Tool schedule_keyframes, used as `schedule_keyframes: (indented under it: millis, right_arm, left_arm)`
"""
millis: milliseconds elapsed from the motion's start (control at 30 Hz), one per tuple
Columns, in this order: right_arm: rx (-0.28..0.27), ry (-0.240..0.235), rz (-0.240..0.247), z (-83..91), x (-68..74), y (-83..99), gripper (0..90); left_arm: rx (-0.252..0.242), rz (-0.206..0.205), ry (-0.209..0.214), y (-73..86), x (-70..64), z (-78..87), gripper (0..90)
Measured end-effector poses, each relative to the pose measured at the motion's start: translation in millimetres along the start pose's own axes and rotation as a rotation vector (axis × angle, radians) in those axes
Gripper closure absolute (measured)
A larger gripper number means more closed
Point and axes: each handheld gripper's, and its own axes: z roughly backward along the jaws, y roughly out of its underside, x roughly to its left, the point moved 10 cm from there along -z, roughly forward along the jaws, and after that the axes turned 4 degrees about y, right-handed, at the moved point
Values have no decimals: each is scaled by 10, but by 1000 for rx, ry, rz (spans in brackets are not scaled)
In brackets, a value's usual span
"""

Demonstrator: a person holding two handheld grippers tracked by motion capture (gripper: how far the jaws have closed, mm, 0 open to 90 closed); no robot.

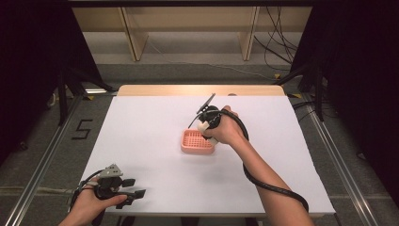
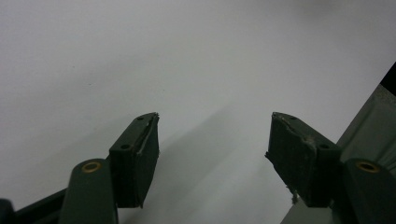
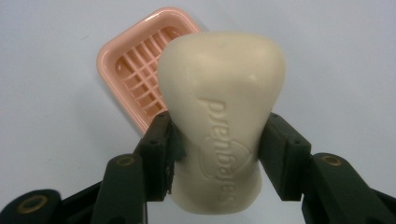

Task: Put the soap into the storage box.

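A cream bar of soap [image 3: 222,116] with embossed lettering is clamped between the jaws of my right gripper [image 3: 217,154], held in the air above a pink slatted soap dish [image 3: 140,74]. In the high view the right gripper [image 1: 207,126] hovers at the right edge of the pink soap dish [image 1: 195,141] near the table's middle, with the soap [image 1: 203,125] just showing pale between its jaws. My left gripper [image 1: 133,187] rests near the front left edge of the table, jaws spread apart. In the left gripper view the left gripper [image 2: 212,149] has bare white tabletop between its pads.
A white sheet covers the table [image 1: 141,122], with a wooden strip [image 1: 197,90] at its far edge. The right gripper's cable [image 1: 268,186] trails along the forearm. Wooden shelving legs [image 1: 134,37] and loose cables [image 1: 277,47] lie on the floor beyond.
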Motion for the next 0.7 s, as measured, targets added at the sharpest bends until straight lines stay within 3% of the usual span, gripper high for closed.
schedule_keyframes:
  millis: [33, 67, 267, 700]
  right_arm:
    - [-8, 2, 25, -8, -14, -11, 506]
    - [-5, 1, 19, -9, -6, -13, 506]
    - [-2, 2, 16, -20, 6, -32, 506]
    - [-10, 0, 55, -43, 10, -88, 506]
  left_arm:
    - [-2, 1, 0, -2, -1, -1, 333]
    - [-17, 15, 1, -15, -13, -12, 333]
    - [-9, 8, 0, -7, -5, -5, 333]
    - [-11, 10, 2, -9, -8, -5, 333]
